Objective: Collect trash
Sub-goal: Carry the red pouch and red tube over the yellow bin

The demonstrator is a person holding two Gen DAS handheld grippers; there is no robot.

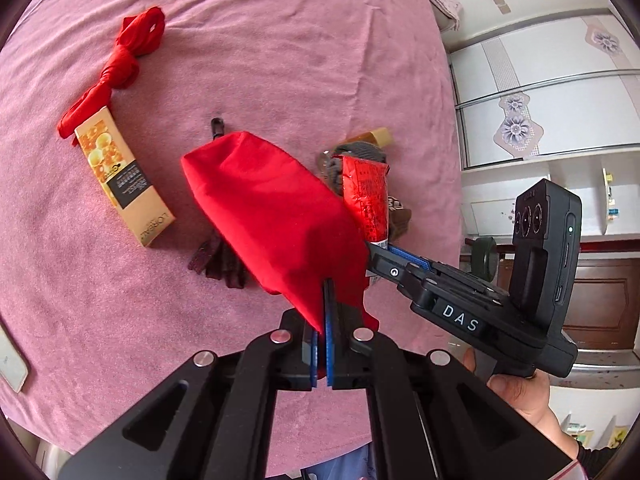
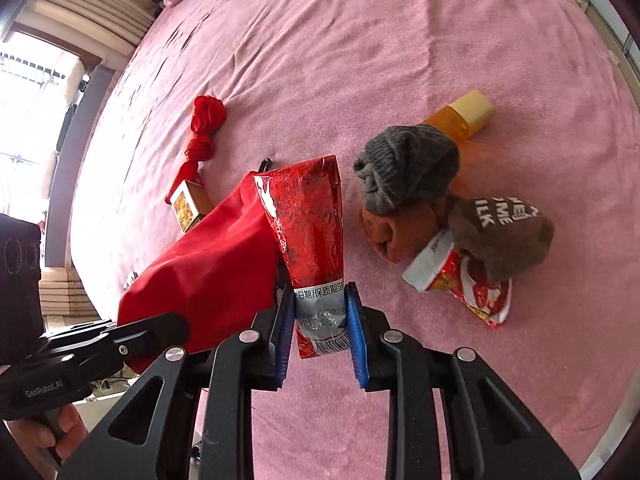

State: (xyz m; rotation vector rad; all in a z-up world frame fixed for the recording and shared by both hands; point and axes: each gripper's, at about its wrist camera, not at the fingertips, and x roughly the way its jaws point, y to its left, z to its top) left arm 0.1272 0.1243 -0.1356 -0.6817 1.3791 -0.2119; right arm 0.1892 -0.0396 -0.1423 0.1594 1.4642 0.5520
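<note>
Left tongs (image 1: pixel 322 344): closed on the edge of a red cloth bag (image 1: pixel 264 216), which is lifted above the pink bed cover (image 1: pixel 280 40) and hangs out ahead of the blue pads.

Right tongs (image 2: pixel 320 316): closed on the grey, printed end of a red foil wrapper (image 2: pixel 308 220); the wrapper stands up and away from the pads, its far end touching the side of the red cloth bag (image 2: pixel 200 264). In the left wrist view the same red foil wrapper (image 1: pixel 366 196) lies against the bag's right edge, with the right tongs (image 1: pixel 378 254) gripping its lower end.

On the bed cover, left side: a gold carton (image 1: pixel 124 176) with black panel, lying flat; a knotted red ribbon (image 1: pixel 120 68) touching its upper end. A dark maroon fabric strip (image 1: pixel 218 260) lies partly under the lifted bag.

On the bed cover, right side: a grey knitted sock (image 2: pixel 408 168) bundled on top of a rust-brown cloth (image 2: pixel 396 228); a brown sock (image 2: pixel 504 232) with white lettering just beside it; a second crumpled red-and-white wrapper (image 2: pixel 460 284) partly beneath the brown sock; an amber bottle (image 2: pixel 464 116) with cream cap behind the grey sock.
</note>
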